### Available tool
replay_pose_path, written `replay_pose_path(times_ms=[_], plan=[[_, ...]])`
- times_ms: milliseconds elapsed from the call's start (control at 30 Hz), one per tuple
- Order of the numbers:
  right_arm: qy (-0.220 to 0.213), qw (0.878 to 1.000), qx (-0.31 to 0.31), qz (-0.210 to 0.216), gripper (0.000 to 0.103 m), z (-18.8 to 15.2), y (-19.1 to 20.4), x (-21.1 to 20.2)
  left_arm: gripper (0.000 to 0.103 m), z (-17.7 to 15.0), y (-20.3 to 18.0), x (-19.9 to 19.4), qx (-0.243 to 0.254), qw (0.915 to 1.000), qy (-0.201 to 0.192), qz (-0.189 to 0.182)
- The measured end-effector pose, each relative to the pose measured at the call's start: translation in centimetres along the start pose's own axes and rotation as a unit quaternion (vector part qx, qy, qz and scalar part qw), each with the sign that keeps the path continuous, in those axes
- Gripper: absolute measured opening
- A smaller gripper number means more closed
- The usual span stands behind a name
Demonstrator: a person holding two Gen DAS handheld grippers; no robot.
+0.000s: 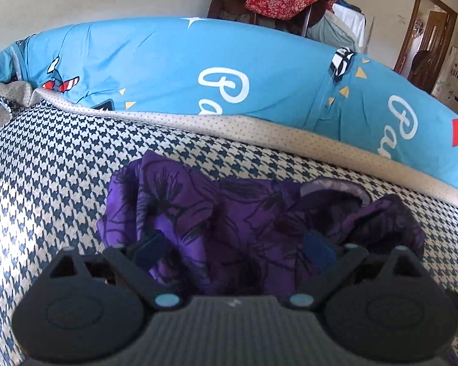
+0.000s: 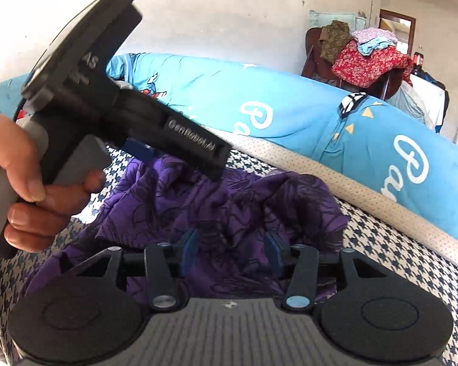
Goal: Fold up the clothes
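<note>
Your left claw [image 1: 233, 248] stands wide open with the purple flowered garment [image 1: 216, 222] bunched between its blue pads; neither pad presses on cloth. Your right claw [image 2: 230, 251] is partly open over the same garment [image 2: 216, 201], and its pads look clear of the fabric too, so nothing is gripped on either side.

The garment lies in a crumpled heap on the houndstooth bed cover [image 1: 45, 183], with no hem or corner plainly showing. That is your main risk: close on the heap as it lies and you will likely pinch several layers at once, so the lift drags a knot instead of a clean edge.

In the right wrist view, the left tool's body, held by your hand [image 2: 24, 189], hangs low over the cloth and close to the right claw. Reach inward with both and the tools may knock together.

Just behind the heap runs the dotted cream edge [image 1: 259, 128] of the blue quilt [image 1: 168, 61]. Spread the garment that way and it could ride up against that ridge and fold crooked.
</note>
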State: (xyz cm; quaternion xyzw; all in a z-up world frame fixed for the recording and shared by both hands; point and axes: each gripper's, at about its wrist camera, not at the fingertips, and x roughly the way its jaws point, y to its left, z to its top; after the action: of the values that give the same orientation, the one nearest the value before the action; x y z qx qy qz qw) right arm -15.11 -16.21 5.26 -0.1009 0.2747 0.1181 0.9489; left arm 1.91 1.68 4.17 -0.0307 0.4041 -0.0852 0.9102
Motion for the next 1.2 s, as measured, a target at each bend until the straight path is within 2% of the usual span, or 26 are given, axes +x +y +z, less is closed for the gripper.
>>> replay_pose_path(times_ms=[200,367,633,833,933,1033,1100,1167,1200], plan=[[-0.004,0.998,0.04,-0.051,0.049,-0.4,-3.0,0.7,0.097,-0.4,0.5,1.1,-0.008,0.9996,0.025,0.012],[-0.009,0.992,0.095,-0.084,0.058,0.1,-5.5,2.4,0.097,-0.4,0.3,1.4,-0.002,0.9994,0.029,0.016],[-0.02,0.984,0.138,-0.109,0.067,0.3,-7.0,4.4,0.101,-0.9,-0.9,1.2,0.043,0.998,0.018,0.042],[-0.017,0.976,0.156,-0.148,0.082,0.1,-7.3,5.3,0.103,-0.9,-1.5,1.0,0.062,0.9968,0.015,0.049],[-0.019,0.974,0.17,-0.149,0.09,0.0,-7.7,5.4,0.103,-0.8,-1.6,1.0,0.066,0.9965,0.02,0.047],[-0.025,0.976,0.174,-0.132,0.09,-0.3,-7.9,5.8,0.103,-0.9,-1.9,0.9,0.079,0.9952,0.019,0.053],[-0.023,0.977,0.174,-0.124,0.086,-0.3,-7.9,6.1,0.103,-1.0,-2.1,0.9,0.087,0.9945,0.017,0.055],[-0.017,0.978,0.175,-0.113,0.069,-0.3,-7.8,6.4,0.103,-1.0,-2.3,0.8,0.092,0.994,0.016,0.057],[-0.015,0.979,0.175,-0.106,0.065,-0.3,-7.8,6.5,0.103,-1.0,-2.3,0.8,0.094,0.9938,0.015,0.058]])
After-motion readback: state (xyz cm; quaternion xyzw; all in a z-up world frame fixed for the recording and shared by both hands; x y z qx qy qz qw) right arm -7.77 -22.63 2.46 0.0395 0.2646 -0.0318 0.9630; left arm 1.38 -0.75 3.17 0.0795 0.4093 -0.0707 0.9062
